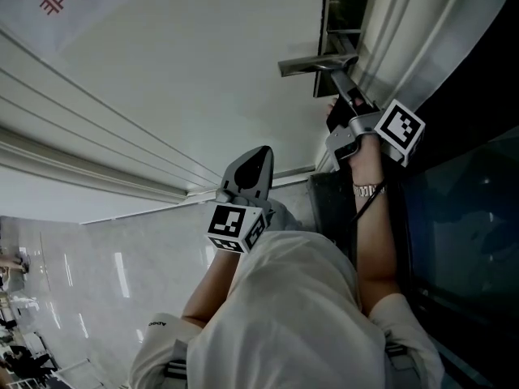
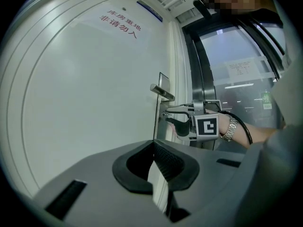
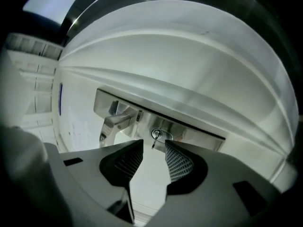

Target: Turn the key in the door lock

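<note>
The white door (image 1: 162,79) carries a metal lock plate (image 3: 199,137) with a lever handle (image 3: 118,121). A small key (image 3: 155,140) sticks out of the keyhole below the handle. My right gripper (image 3: 154,142) is level at the lock, open, with the key between its tips and neither pad pressing on it. In the head view the right gripper (image 1: 336,78) reaches up to the handle (image 1: 312,65). My left gripper (image 1: 263,151) hangs back from the door, shut and holding nothing. From the left gripper view the right gripper (image 2: 164,113) shows just under the handle (image 2: 162,92).
A dark glass panel and door frame (image 1: 462,217) stand right of the door. A red printed notice (image 2: 117,24) sits high on the door. The person's wrist with a watch (image 1: 369,190) is behind the right gripper. Pale glossy floor tiles (image 1: 81,274) lie lower left.
</note>
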`<state>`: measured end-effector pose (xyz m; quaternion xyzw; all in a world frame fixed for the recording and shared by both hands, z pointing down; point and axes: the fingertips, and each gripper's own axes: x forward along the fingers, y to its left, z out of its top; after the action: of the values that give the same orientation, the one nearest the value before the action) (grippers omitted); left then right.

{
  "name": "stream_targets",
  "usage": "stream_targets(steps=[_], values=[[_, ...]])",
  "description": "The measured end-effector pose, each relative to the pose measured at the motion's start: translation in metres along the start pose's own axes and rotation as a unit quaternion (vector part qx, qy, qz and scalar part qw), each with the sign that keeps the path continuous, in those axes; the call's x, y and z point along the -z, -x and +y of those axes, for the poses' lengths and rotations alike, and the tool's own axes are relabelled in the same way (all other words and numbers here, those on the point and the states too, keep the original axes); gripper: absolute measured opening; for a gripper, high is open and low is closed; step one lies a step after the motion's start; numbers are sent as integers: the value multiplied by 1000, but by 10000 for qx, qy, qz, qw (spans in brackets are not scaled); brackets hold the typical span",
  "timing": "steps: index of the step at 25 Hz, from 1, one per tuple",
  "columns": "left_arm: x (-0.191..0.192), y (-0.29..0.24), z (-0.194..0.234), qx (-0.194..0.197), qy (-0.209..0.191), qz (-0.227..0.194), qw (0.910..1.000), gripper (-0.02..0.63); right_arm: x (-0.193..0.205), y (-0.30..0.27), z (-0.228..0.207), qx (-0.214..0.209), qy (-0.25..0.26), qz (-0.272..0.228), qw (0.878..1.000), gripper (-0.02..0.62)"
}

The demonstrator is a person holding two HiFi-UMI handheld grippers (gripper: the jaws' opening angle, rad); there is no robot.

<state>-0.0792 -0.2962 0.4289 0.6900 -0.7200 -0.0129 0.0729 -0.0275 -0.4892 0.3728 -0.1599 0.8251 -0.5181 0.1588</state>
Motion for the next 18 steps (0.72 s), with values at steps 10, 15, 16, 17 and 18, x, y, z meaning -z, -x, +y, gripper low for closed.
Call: stream_targets(steps=[10,15,16,17,18], values=[[-1,2,-6,124,-50,-30,9999,9,15,10,-20,1657,4805,529,8596,163],[-1,5,-9,233,-96,-3,9997,9,10,17,-5,2013,6136,364,7627,163],[-2,4,-10,254,-102,-11,9996,9,9,18,-1,2058,6450,342,7352,163],[-3,4,-11,277,-104,-25,9996,9,8,18,3,2087,6733,346,7085,163],[-4,3,-12,303,-108,-39,9995,9,8,17,6,2110,6987,380,6825,163]])
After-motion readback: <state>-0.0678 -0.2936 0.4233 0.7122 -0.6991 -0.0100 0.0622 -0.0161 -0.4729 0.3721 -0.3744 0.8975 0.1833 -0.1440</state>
